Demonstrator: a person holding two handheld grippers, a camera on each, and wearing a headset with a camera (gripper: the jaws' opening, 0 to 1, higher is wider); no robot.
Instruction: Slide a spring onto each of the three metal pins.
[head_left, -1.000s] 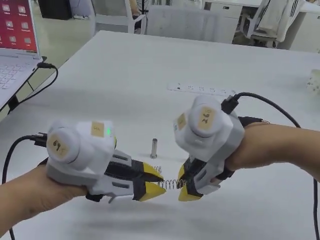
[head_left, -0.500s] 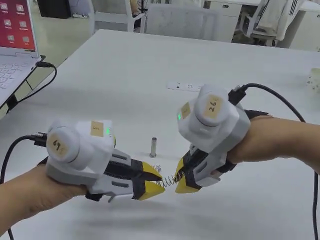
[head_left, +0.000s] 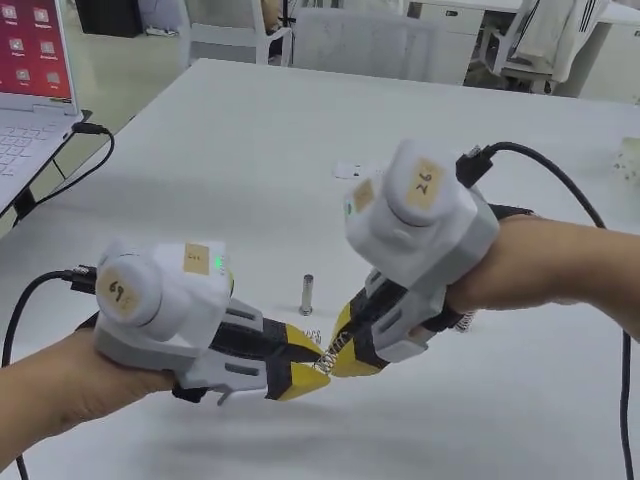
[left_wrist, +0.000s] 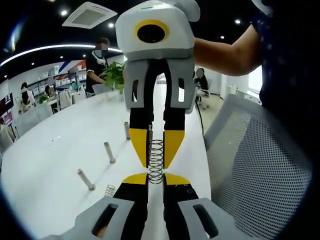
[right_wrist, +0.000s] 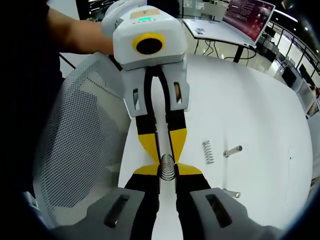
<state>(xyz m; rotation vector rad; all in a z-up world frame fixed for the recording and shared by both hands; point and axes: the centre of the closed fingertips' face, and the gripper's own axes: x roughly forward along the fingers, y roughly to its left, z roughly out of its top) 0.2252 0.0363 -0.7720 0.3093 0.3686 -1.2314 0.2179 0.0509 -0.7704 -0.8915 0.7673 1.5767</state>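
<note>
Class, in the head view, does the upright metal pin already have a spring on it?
No: the pin stands bare; the spring is gripped between the left gripper and the right gripper.

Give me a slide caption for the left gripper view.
Left tongs and right tongs pinch one spring between them over the table, beside three metal pins and a loose spring.

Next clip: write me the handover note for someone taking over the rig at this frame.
Left gripper: shut on one end of a spring. Right gripper: shut on its other end.
Three pins stand on the table, apparently bare; a second spring lies loose near them.
Done: no spring seen on any pin. Left: all three pins.
</note>
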